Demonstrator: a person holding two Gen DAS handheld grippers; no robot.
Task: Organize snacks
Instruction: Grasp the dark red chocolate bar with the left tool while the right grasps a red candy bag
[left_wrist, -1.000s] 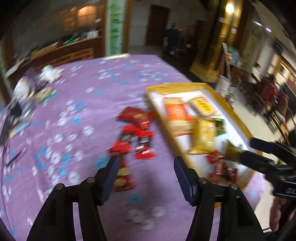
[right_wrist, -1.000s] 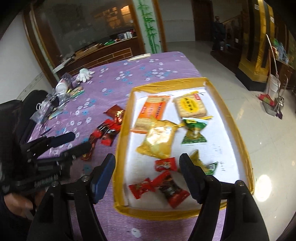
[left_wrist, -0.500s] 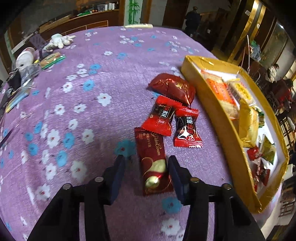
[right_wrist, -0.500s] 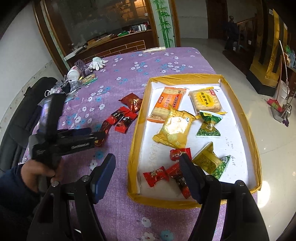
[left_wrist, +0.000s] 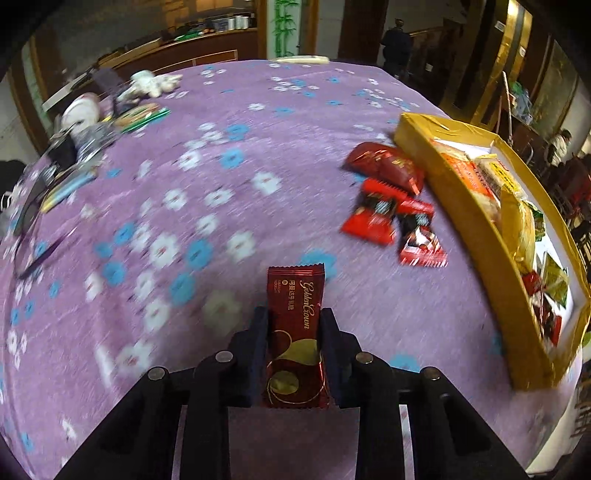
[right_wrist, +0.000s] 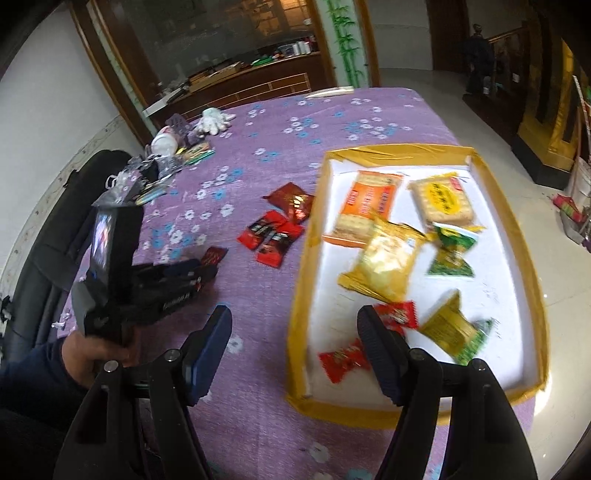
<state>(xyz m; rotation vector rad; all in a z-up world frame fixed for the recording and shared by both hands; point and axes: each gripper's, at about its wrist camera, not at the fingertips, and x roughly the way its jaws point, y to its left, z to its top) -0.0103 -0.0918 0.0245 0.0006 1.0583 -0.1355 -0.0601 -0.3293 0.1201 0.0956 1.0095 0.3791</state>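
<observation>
**Three red sweets lay loose while a fourth sat in the left tongs**

Largest was the purple flowered tablecloth (left_wrist: 229, 206), then the gold-edged tray (right_wrist: 306, 236) on its right side, holding biscuit packs and sweets. Three red sweets (left_wrist: 384, 206) lay on the cloth just beside the tray's left wall. The left gripper (left_wrist: 293, 332) had just been closing and now pinched a dark red Golden Crown bar (left_wrist: 295, 325) between its pads; the bar's long axis ran along the fingers, its crimped end pointing away from the camera, toward the far side of the table. The right gripper (right_wrist: 295, 332) stood wide and empty, straddling the tray's near left corner.
</observation>
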